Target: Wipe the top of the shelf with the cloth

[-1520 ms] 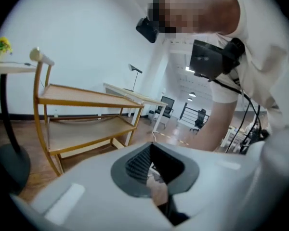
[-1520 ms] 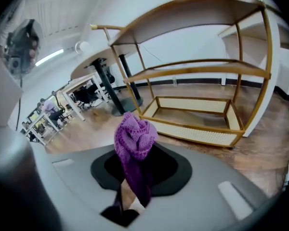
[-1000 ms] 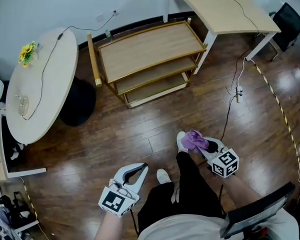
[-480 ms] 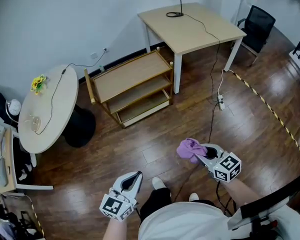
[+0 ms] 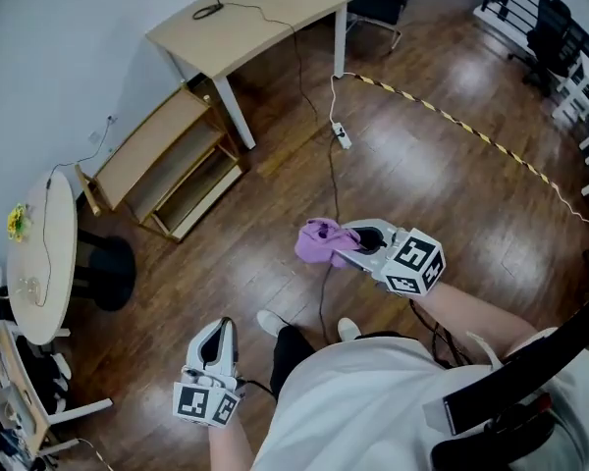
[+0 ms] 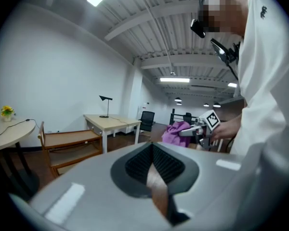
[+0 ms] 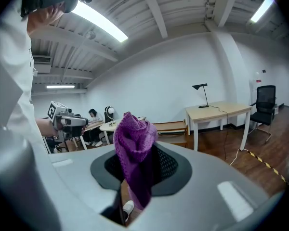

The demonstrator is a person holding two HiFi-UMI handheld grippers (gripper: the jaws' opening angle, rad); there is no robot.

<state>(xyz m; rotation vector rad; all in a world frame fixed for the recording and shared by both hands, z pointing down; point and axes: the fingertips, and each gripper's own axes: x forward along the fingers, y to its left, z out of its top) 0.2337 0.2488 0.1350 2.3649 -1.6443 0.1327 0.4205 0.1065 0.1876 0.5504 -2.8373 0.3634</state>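
Observation:
The wooden shelf stands by the wall at the far upper left of the head view, its top bare; it also shows as the shelf and shelf in the gripper views. My right gripper is shut on the purple cloth, held in the air well away from the shelf. The cloth bunches up out of the right gripper. Low beside my leg, my left gripper is shut and holds nothing; the left gripper has its pads pressed together.
A wooden desk with a black lamp stands right of the shelf. A round table with yellow flowers is at the left. A power strip with cables and striped tape lie on the wood floor. My shoes are below.
The head view has swung round: shelf and desk slid to the upper left and look farther off. My right gripper, still holding the cloth, rose towards mid-frame. The left gripper dropped lower left.

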